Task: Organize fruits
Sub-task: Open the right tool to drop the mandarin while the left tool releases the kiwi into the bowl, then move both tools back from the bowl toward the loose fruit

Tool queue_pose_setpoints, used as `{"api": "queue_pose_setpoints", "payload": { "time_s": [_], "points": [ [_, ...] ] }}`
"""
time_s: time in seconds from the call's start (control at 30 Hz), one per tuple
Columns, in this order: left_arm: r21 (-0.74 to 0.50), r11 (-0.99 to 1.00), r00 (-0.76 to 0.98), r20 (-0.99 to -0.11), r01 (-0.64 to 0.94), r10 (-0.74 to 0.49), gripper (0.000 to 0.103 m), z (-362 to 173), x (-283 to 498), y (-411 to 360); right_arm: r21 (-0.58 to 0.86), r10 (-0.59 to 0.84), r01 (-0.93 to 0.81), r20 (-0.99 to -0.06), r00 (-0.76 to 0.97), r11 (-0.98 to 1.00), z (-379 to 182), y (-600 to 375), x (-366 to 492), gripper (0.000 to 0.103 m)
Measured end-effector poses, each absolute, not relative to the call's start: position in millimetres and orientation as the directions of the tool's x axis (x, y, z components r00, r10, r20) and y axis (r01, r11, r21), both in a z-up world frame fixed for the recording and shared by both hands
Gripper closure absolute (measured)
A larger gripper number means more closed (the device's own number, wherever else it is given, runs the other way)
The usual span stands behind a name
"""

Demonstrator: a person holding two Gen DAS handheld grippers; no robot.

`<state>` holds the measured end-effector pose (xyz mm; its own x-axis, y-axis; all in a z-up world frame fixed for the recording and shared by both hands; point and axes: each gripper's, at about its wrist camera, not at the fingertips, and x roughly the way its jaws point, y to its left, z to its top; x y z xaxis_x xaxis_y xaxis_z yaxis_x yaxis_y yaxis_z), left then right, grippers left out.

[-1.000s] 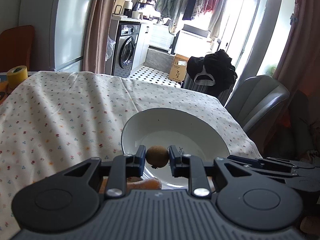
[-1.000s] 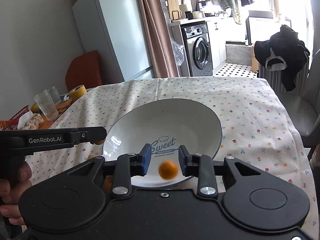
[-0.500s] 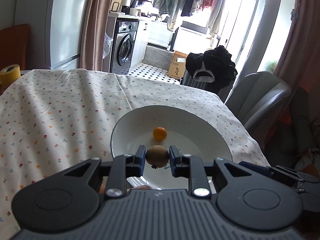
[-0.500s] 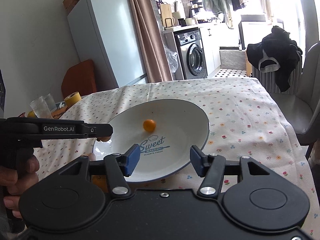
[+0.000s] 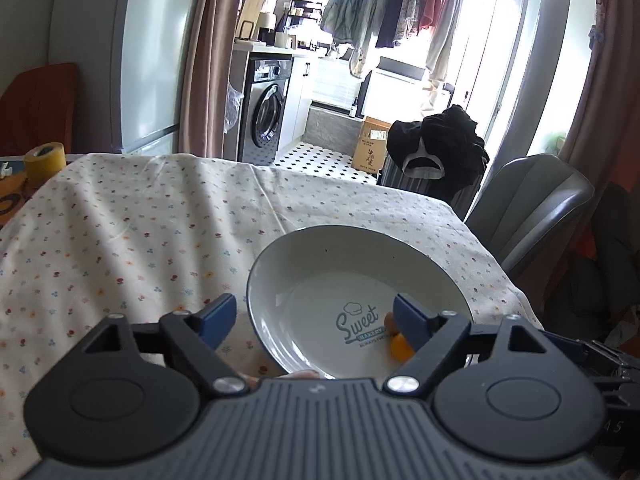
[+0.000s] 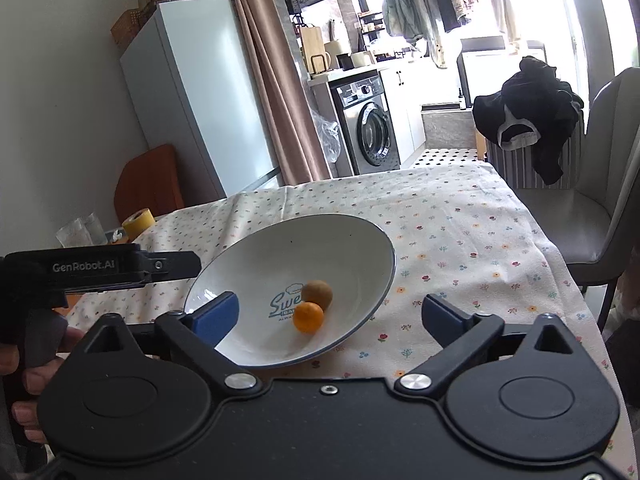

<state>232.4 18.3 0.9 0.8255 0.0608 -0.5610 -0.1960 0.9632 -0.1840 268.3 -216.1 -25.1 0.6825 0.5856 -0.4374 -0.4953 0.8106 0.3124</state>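
Claw states: the left claw (image 5: 310, 320) stands with its blue-padded fingers wide apart and nothing between them, poised over the near rim of the white bowl (image 6: 372, 248); the right claw (image 6: 330, 314) is likewise spread and empty, hovering over the near side of the same bowl. In the right wrist view the left claw's black body, lettered "GenRobot.AI", reaches in from the left, gripped by a person's hand (image 6: 24, 376).

Fruit: a brown kiwi (image 6: 316, 291) and a small orange (image 6: 308, 317) lie touching one another on the floor of the bowl, partly covering its printed "Sweet" logo. In the left wrist view both are largely hidden behind the claw's right finger, and only slivers of them show.

Setting: the bowl rests on the flowered cloth of the counter (image 5: 140, 232), towards its near right portion, with a grey chair (image 6: 600, 200) beside the counter's right edge. A roll of yellow tape (image 5: 45, 159) sits at the far left corner.

Progress: two fruits are judged to be already placed. No loose fruit is plainly visible on the open cloth; a pale orange shape (image 5: 296, 375) just under the left claw's body, at the near edge, cannot be identified. Whether anything remains to be gathered cannot be told.
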Motion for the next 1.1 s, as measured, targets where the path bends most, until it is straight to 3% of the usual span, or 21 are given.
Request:
{"api": "queue_pose_setpoints", "payload": {
  "time_s": [0.43,0.7,1.1],
  "points": [
    [-0.237,0.937,0.862,-0.494,-0.256,0.111,0.005,16,172,40,0.294,0.563,-0.481,-0.402,0.722,0.826,-9,-227,242,0.000],
    [-0.245,0.916,0.853,-0.496,-0.319,0.164,0.001,22,141,42,0.283,0.629,-0.562,-0.314,0.711,0.777,-3,-225,218,0.000],
    [-0.234,0.924,0.838,-0.527,-0.304,0.142,0.000,25,113,35,0.242,0.642,-0.598,-0.373,0.670,0.764,-1,-214,194,0.000]
  ]
}}
